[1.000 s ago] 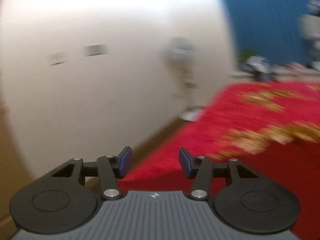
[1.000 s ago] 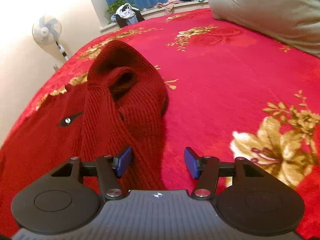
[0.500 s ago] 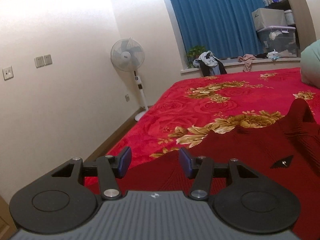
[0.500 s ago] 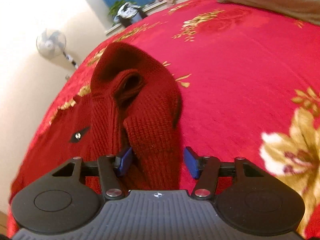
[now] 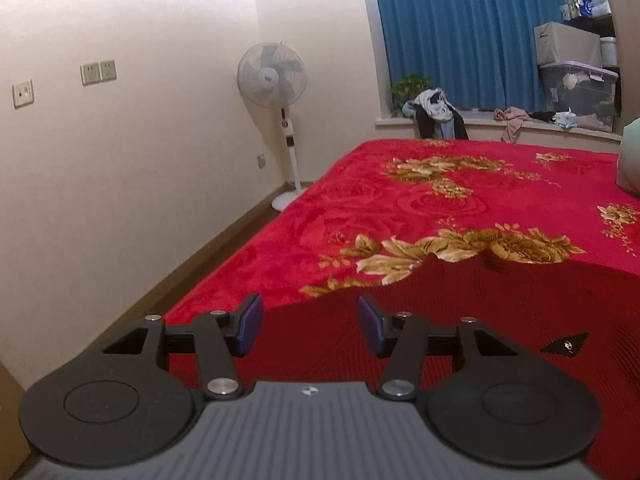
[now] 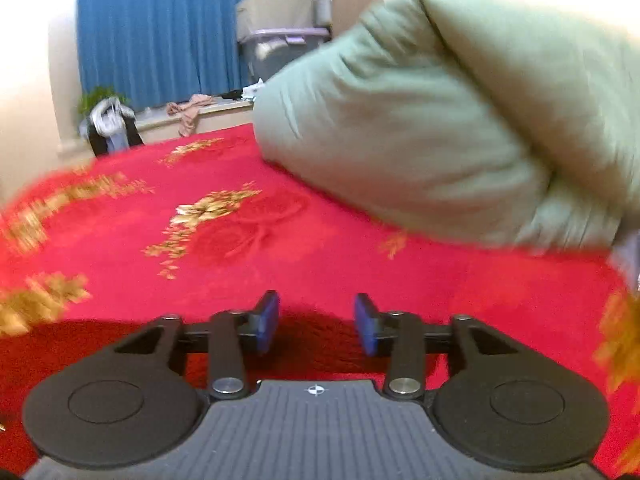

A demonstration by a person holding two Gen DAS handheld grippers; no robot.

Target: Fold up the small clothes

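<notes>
A dark red knitted sweater [image 5: 480, 312] with a small black diamond tag lies spread on the red floral blanket [image 5: 420, 208]. My left gripper [image 5: 310, 328] hovers open over the sweater's near left edge, with nothing between its pads. In the blurred right wrist view, my right gripper [image 6: 316, 322] is lifted and points across the bed. Its jaws are opening and nothing is pinched between them. Dark red knit [image 6: 100, 340] shows low down, under and behind its fingers.
A big pale green pillow [image 6: 420, 120] fills the bed's right side. A standing fan [image 5: 276, 80] and a cream wall border the bed's left edge. A sill [image 5: 500, 122] with loose clothes, storage boxes and a blue curtain [image 5: 460, 32] lie beyond.
The right gripper rose and tipped up, from the sweater's bunched fold toward the pillow; that fold no longer stands between its pads. The left view swung from the wall onto the bed.
</notes>
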